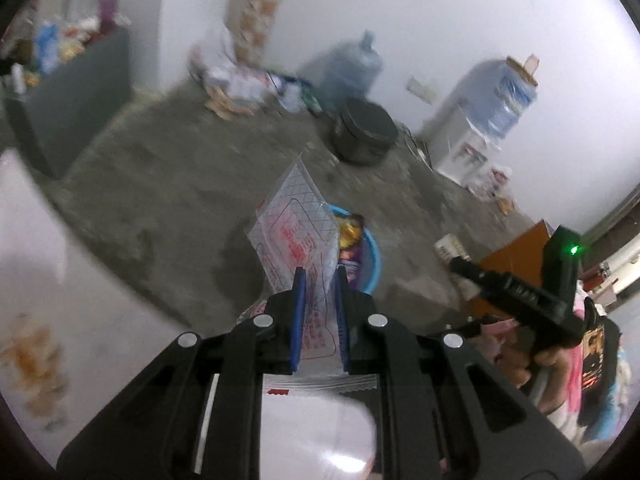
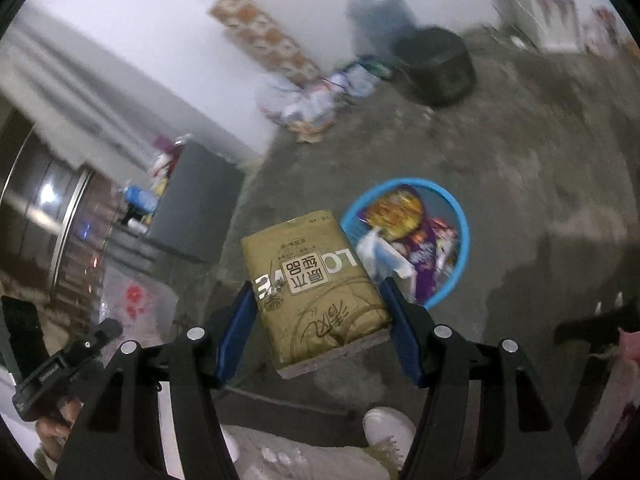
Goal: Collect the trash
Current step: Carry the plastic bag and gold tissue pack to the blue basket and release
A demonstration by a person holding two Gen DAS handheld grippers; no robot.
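- Left gripper (image 1: 320,280) is clamped on a clear printed plastic bag (image 1: 296,232), which stands up toward twelve o'clock.
- Right gripper (image 2: 318,292) grips a tan tissue pack (image 2: 312,280).
- A blue trash basket (image 2: 460,240), holding wrappers, sits on the concrete floor (image 2: 520,160) at one o'clock of the pack.

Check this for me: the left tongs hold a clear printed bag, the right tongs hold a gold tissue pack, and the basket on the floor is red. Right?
Not quite: the basket is blue, not red, as the right wrist view shows. The rest stands: the left tongs hold a clear printed bag, and the right tongs hold a gold tissue pack.
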